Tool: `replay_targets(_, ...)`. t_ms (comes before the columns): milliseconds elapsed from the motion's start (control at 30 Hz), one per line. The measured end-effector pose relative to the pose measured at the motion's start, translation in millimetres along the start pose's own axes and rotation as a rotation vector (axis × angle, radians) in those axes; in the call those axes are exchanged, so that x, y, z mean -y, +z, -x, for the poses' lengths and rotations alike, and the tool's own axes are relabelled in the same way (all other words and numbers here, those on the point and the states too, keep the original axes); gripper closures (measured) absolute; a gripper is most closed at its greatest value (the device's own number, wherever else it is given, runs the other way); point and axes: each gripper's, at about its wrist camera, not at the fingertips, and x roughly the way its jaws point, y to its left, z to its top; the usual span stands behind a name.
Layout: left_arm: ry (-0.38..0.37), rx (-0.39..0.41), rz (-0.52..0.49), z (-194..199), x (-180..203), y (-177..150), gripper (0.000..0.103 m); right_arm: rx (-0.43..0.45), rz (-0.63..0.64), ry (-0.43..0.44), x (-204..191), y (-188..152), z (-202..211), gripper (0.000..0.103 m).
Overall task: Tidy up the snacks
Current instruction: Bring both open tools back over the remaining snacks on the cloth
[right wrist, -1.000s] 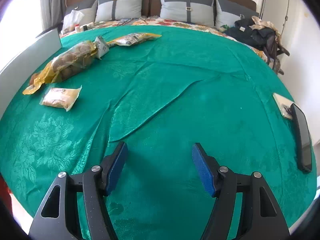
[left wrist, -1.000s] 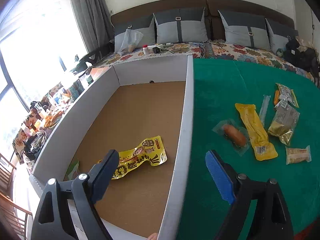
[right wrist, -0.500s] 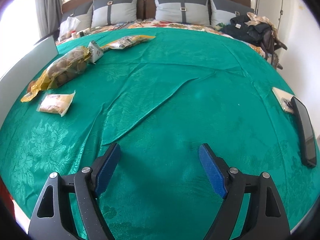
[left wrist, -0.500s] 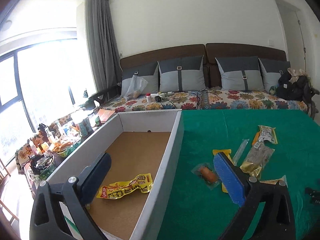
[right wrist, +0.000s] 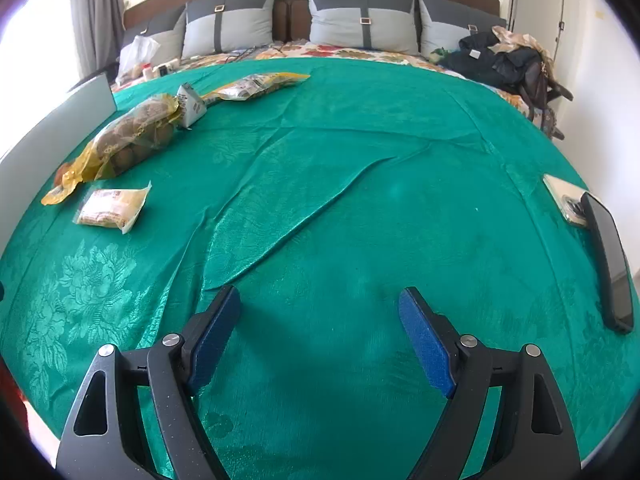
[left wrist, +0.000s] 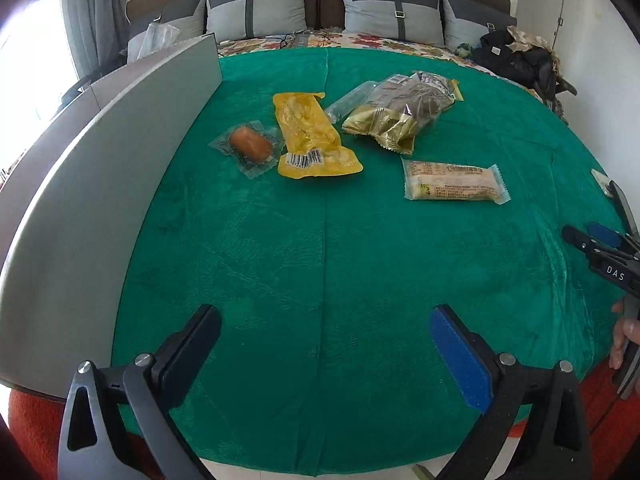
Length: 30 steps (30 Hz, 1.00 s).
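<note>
The left hand-held gripper [left wrist: 325, 344] hangs wide open and empty over the green tabletop [left wrist: 320, 272]; the right hand-held gripper [right wrist: 320, 328] is likewise open, gripping nothing. The snacks [left wrist: 316, 136] lie clustered toward the far-left edge, beside the white box wall [left wrist: 100, 168].

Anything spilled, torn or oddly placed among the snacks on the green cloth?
Nothing spilled or torn. The snack packets lie in a loose overlapping pile: the long yellow packet overlaps the clear-wrapped sausage. The green tablecloth has a long diagonal wrinkle.
</note>
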Motion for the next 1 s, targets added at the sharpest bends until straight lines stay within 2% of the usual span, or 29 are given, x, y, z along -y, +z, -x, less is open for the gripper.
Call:
replay_targets(67,-0.025,-0.033,0.051,-7,-15,-1,0.001,0.002,0.000,-0.001,0,0,1,0.019)
replay_targets(167,-0.016,-0.058,0.091,-16,-31,-5,0.001,0.003,-0.001,-0.001,0,0,1,0.019)
replay_targets(367,0.063,-0.046,0.046,-22,-36,-6,0.000,0.004,0.000,-0.003,0,0,2,0.019)
replay_targets(500,0.055,-0.023,0.039,-23,-41,-7,0.000,-0.013,0.010,0.010,0,0,3,0.019)
replay_targets(633,0.051,-0.015,0.030,-25,-45,-2,0.000,-0.084,0.071,0.042,-13,13,5,0.019)
replay_targets(733,0.058,-0.004,0.037,-27,-44,2,0.000,-0.073,0.221,0.144,-48,32,15,0.019)
replay_targets(833,0.060,0.006,0.039,-28,-43,5,0.000,-0.109,0.425,0.240,-100,53,15,0.019)
replay_targets(900,0.059,0.007,0.036,-28,-43,6,0.000,-0.158,0.564,0.260,-134,62,4,0.019)
replay_targets(1000,0.055,0.005,0.030,-28,-44,6,0.000,-0.221,0.733,0.234,-174,67,-22,0.020)
